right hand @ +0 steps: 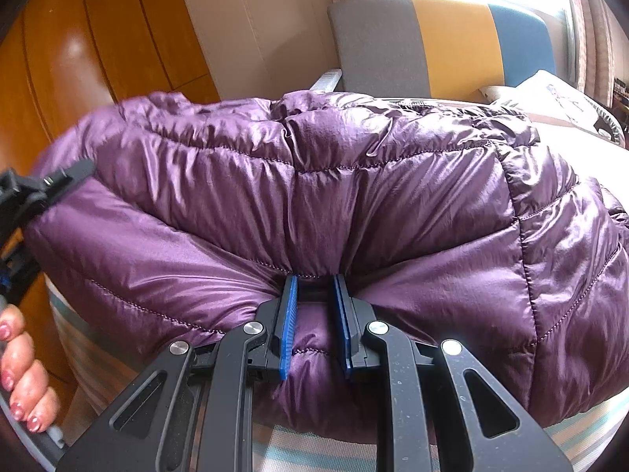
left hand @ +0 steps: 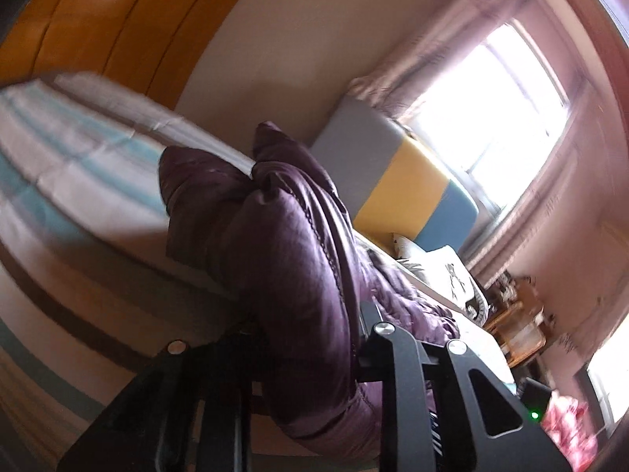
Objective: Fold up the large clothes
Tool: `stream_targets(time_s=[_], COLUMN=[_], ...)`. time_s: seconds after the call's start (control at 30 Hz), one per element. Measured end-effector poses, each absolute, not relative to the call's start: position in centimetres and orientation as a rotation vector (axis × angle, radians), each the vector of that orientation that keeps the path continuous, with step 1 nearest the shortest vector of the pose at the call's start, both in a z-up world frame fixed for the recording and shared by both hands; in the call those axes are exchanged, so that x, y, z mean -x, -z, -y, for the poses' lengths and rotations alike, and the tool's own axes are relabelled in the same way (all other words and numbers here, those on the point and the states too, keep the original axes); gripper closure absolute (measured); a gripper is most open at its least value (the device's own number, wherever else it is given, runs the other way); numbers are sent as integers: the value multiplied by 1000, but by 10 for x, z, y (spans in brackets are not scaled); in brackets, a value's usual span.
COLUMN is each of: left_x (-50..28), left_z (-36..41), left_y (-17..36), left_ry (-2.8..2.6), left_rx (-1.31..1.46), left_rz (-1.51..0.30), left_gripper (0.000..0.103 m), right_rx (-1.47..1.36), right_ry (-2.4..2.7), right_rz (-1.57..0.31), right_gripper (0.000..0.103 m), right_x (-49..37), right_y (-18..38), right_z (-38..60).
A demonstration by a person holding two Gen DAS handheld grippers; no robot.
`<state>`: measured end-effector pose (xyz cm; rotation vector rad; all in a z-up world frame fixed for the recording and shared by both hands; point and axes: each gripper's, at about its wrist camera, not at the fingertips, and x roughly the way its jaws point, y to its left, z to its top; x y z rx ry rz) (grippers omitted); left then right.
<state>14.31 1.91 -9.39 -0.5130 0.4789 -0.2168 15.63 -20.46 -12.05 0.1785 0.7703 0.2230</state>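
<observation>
A large purple quilted puffer jacket (right hand: 354, 204) lies bunched on a bed with a striped cover (right hand: 298, 452). My right gripper (right hand: 314, 287) has its blue pads (right hand: 288, 326) closed on a thick fold of the jacket's near edge. In the left wrist view the same jacket (left hand: 283, 244) rises in a puffy fold between my left gripper's black fingers (left hand: 314, 338), which are shut on it; the fingertips are hidden by cloth. The left gripper (right hand: 35, 196) also shows at the jacket's left end in the right wrist view, with the person's hand (right hand: 19, 373) below it.
A grey, yellow and blue headboard (right hand: 440, 39) stands behind the bed, with pillows (right hand: 558, 94) at the right. Wooden wardrobe doors (right hand: 78, 39) are at the left. A bright window with pink curtains (left hand: 503, 110) and a bedside table (left hand: 515, 326) are at the right.
</observation>
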Motion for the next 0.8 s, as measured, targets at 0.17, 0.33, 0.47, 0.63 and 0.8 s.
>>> stream_targets(time_s=[0.17,0.33,0.47,0.63,0.8], left_x=[-137,-139,-142,-133,-124], left_z=[1,12,21,46,75], left_y=[68,54,46,30,18], left_ry=[272,252,231,232,247], left_rx=[359,268,229,129,11], left_rz=[-417,-394,-394,-354,-310], left_gripper=[82,82,82,82,82], right_rx=[-214,-240,-204,-259,-325], right_ry=[-234,-233,-149,-11,118], right_rz=[-777,-747,-682,-663,-667], right_gripper=[84,84,84,84,84], right_x=[-159,-152,-141,-135,-130], right_y=[119,104,88,83,91], right_z=[212,231,254,305,355])
